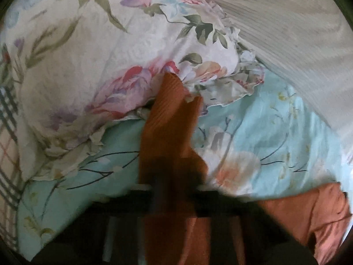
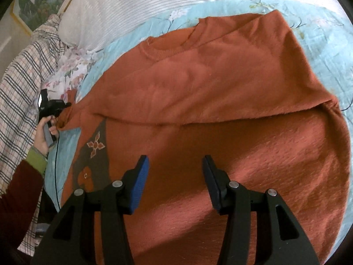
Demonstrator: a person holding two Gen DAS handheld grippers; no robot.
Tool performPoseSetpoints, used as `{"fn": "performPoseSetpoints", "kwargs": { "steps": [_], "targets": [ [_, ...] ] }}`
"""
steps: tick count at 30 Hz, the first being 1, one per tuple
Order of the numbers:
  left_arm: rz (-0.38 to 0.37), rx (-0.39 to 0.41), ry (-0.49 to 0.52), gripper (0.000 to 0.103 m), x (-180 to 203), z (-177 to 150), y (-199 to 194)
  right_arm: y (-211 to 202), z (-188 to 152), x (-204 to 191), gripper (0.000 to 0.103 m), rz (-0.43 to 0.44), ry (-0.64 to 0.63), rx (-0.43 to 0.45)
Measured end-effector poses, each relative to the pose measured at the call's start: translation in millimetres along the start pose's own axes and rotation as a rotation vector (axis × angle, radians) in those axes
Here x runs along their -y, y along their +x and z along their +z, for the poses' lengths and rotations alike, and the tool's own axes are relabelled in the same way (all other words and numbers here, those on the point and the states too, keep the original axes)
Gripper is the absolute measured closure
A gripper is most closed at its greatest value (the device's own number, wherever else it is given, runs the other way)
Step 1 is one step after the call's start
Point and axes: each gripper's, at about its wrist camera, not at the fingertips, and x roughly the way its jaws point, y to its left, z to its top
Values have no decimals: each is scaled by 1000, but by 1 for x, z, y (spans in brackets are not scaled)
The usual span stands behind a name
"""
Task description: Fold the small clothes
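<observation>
I have the orange sweater (image 2: pixel 220 92) spread on the bed, over the light blue flowered sheet (image 2: pixel 320 50), neck toward the head end where the white striped pillow (image 2: pixel 154 2) lies. One long fold is already in: a flap lies across the body, its edge running side to side through the middle.

My left gripper (image 2: pixel 51 110) is out at the left edge of the bed and holds the cuff of the sleeve (image 1: pixel 169 119), its jaws closed on the ribbed cloth; in the left wrist view the cuff stands up between them, close against the floral quilt (image 1: pixel 110 50). That view is blurred low down, so I cannot make out the pads themselves.

My right gripper (image 2: pixel 175 183) hovers over the near part of the sweater, jaws wide and holding nothing, blue pads (image 2: pixel 141 181) clear of the cloth.

I judge the step in hand is the sleeve fold. The next move calls for carrying the cuff inward across the chest, laying it flat, and letting the right gripper pin or smooth the body so the first fold does not slide.
</observation>
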Motion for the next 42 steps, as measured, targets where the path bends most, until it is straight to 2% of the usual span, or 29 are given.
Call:
{"fn": "performPoseSetpoints", "kwargs": {
  "steps": [4, 9, 15, 20, 22, 25, 30, 34, 37, 39, 42],
  "targets": [
    [-44, 88, -3, 101, 1, -8, -29, -4, -2, -4, 51, 27, -4, 11],
    [-199, 152, 6, 101, 29, -31, -81, -14, -2, -5, 51, 53, 1, 43],
    [-439, 170, 105, 101, 118, -89, -137, -34, -7, 9, 51, 57, 44, 84],
    [-628, 116, 179, 101, 203, -132, -150, -53, -13, 28, 51, 39, 81, 120],
    [-673, 102, 221, 101, 236, -150, -152, -59, -17, 37, 51, 30, 105, 132],
    [-705, 60, 275, 101, 285, -183, -150, -64, -23, 50, 51, 19, 138, 141],
    [-699, 5, 354, 101, 341, -226, -127, -69, -28, 63, 51, -16, 165, 153],
    [-665, -41, 429, 100, 368, -249, -102, -75, -28, 69, 51, -32, 177, 169],
    [-634, -83, 469, 99, 373, -259, -86, -75, -23, 72, 51, -26, 190, 182],
    [-638, -130, 459, 93, 367, -262, -81, -74, -17, 69, 51, -17, 188, 187],
    [-649, -150, 439, 71, 350, -260, -90, -69, -2, 63, 51, 7, 177, 194]
  ]
}}
